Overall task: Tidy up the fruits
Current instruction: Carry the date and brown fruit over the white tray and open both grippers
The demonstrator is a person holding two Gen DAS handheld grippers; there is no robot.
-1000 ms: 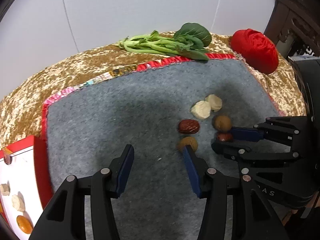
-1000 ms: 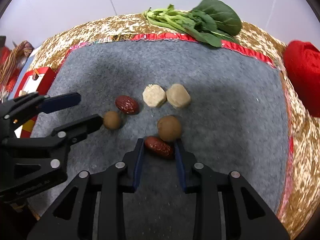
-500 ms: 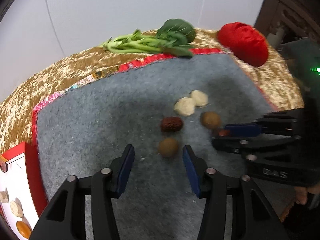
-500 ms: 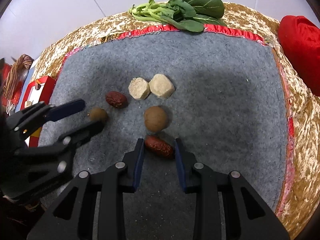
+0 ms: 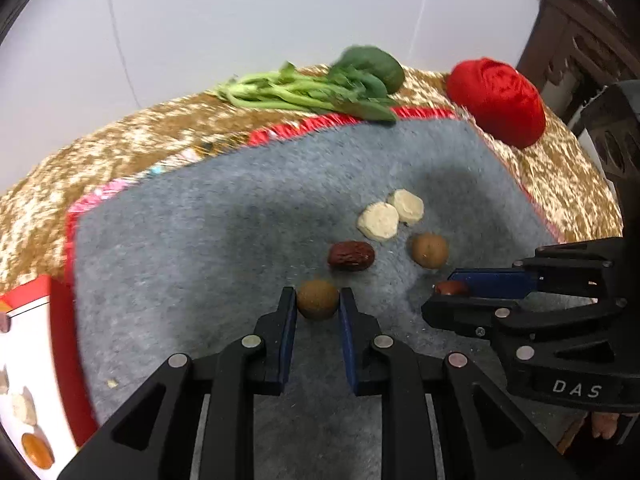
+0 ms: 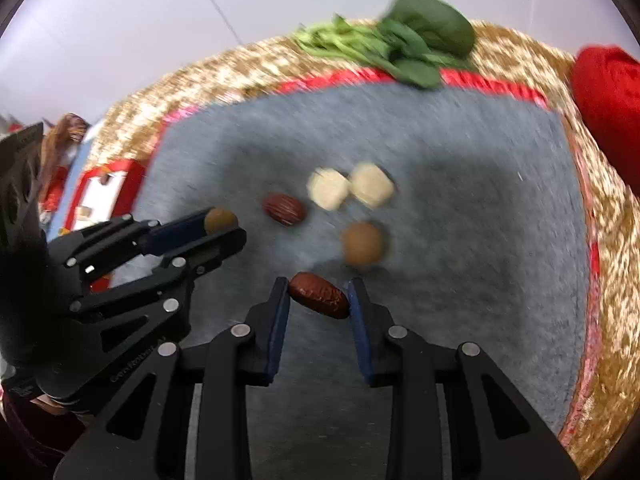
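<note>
- Left claw (image 5: 318, 306) clamped on a round brown fruit (image 5: 317, 299); both blue pads touch its sides, grip across the widest part, presumably so the ball cannot roll out.
- Right claw (image 6: 319, 294) holds a red date (image 6: 319, 295) between its tips, the date lying crosswise and slightly tilted. Contact looks made on both ends, so I judge it gripped along its length.
- Whether either fruit is clear of the grey mat (image 5: 200, 248) I cannot tell.
- Just ahead of the right claw: a second brown fruit (image 6: 363, 244), beyond it two pale chunks (image 6: 350, 189) touching each other, and a second date (image 6: 285, 209) ahead-left.
- Far left of the left claw: a red-edged white tray (image 5: 24, 380) already carrying pieces, likely the sorting destination.
- Greens (image 5: 320, 86) and a red cloth bundle (image 5: 498, 102) lie far ahead on the gold-covered surface (image 5: 80, 168), apart from the fruit.
- Judgement: two picks at once, carry to the tray next.
</note>
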